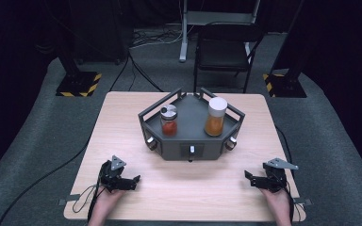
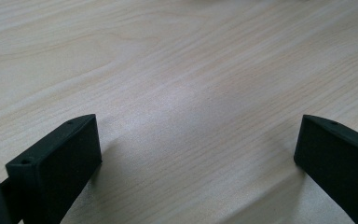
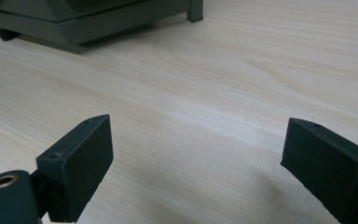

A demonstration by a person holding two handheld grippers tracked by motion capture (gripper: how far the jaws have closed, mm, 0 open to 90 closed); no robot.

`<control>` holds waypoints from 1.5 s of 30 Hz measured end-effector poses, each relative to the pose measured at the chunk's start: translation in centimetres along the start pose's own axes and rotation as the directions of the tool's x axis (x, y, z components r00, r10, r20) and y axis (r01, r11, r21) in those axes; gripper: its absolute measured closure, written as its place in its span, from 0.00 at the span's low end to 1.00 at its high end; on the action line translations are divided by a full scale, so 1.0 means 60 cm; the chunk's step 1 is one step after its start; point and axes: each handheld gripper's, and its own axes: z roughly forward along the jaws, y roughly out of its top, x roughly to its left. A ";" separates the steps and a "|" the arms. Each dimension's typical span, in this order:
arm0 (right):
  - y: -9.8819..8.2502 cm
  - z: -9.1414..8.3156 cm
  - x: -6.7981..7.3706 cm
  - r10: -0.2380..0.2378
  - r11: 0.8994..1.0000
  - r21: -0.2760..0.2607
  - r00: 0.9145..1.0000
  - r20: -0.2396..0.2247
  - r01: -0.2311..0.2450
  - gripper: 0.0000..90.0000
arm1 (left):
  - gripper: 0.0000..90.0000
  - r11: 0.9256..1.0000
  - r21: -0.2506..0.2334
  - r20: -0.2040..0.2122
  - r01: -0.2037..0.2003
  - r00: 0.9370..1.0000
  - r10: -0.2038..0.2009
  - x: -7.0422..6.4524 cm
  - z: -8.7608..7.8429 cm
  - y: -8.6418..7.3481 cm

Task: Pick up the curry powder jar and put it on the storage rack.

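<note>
A dark grey six-sided tray (image 1: 169, 151) stands on the far middle of the wooden table (image 1: 122, 122). In it, a small jar (image 1: 168, 120) with red contents and a silver lid stands at the left. A taller jar (image 1: 215, 117) with orange contents and a white lid stands at the right. My left gripper (image 1: 133, 182) rests low at the table's near left, open, with bare wood between its jaws (image 2: 198, 140). My right gripper (image 1: 249, 179) sits at the near right, also open and holding nothing (image 3: 196, 140). The tray's base (image 3: 88, 23) lies ahead of it.
Small knobs stick out of the tray's front corners (image 1: 151, 145). A black chair (image 1: 226, 47) stands behind the table on grey carpet. Two posts with yellow-black striped bases (image 1: 79, 84) flank it. Cables trail from both grippers over the near table edge.
</note>
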 end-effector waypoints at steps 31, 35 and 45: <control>0.016 0.007 0.027 -0.083 0.991 0.111 0.995 0.047 0.077 0.07 | 0.00 1.000 0.002 -0.006 0.003 1.000 -0.003 -0.002 -0.001 0.000; 0.017 0.007 0.026 -0.085 0.990 0.112 0.995 0.045 0.079 0.07 | 0.00 1.000 0.002 -0.005 0.004 1.000 -0.004 -0.003 -0.002 -0.001; 0.017 0.006 0.027 -0.086 0.990 0.113 0.995 0.045 0.080 0.06 | 0.00 1.000 0.001 -0.002 0.001 1.000 -0.001 -0.002 -0.001 -0.001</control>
